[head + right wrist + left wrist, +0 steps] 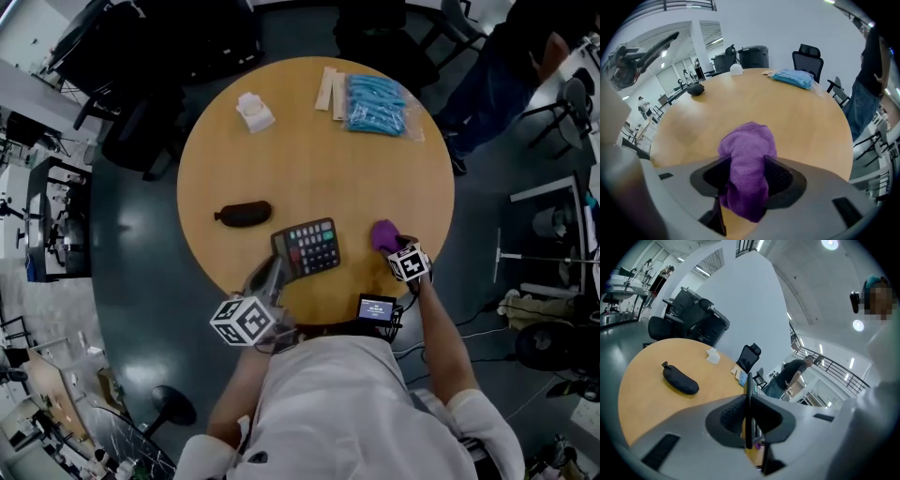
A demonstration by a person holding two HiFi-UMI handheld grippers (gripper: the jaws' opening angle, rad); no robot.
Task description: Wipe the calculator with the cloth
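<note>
Right gripper (746,178), jaws closing with crumpled purple cloth (747,150) between, black calculator (307,247)

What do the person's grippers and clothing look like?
The left gripper and the right gripper are light grey with black inner pads; each carries a white cube with black square markers. The right one's jaws are closing with the purple cloth between them. The person wears a white top.

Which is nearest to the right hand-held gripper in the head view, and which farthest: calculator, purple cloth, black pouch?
1. purple cloth, between the closing jaws of the right hand-held gripper
2. calculator, left of the cloth
3. black pouch, farther left
</note>
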